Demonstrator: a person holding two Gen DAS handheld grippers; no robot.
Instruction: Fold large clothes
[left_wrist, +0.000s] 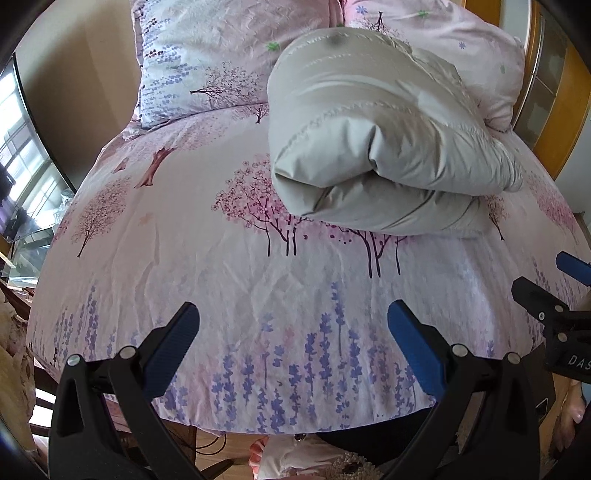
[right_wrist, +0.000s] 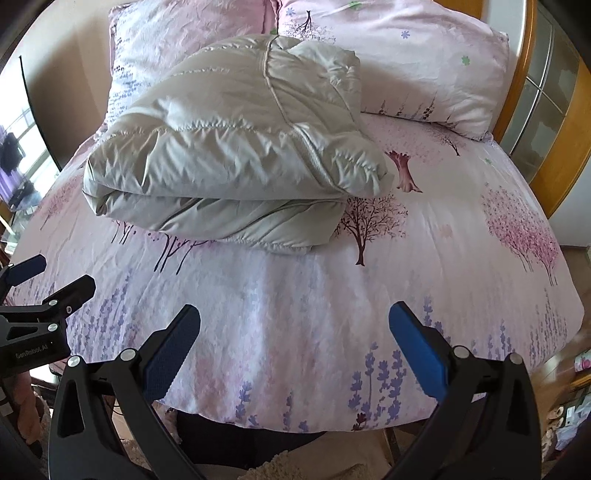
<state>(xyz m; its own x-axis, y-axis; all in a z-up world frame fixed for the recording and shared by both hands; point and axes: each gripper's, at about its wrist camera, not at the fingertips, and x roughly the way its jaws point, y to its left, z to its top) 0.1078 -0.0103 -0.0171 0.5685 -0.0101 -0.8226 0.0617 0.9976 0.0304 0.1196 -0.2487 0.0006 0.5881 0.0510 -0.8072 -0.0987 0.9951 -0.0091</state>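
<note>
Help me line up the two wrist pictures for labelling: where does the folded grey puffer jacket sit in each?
Left wrist: folded grey puffer jacket sits upper right, on the bedspread.
Right wrist: the jacket sits upper left of centre.
Shared landmark: the brown tree trunk print, left of the jacket in one, right in the other.

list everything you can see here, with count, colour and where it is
padded jacket: 1, pale grey, folded into a bundle on the middle of the bed
bedsheet: 1, pink with tree and lavender print, covering the bed
pillows: 2, same pink print, at the head of the bed behind the jacket
headboard: 1, orange-brown wood, far right
left gripper: 1, black with blue pads, open, empty, over the near edge of the bed
right gripper: 1, black with blue pads, open, empty, beside the left one
</note>
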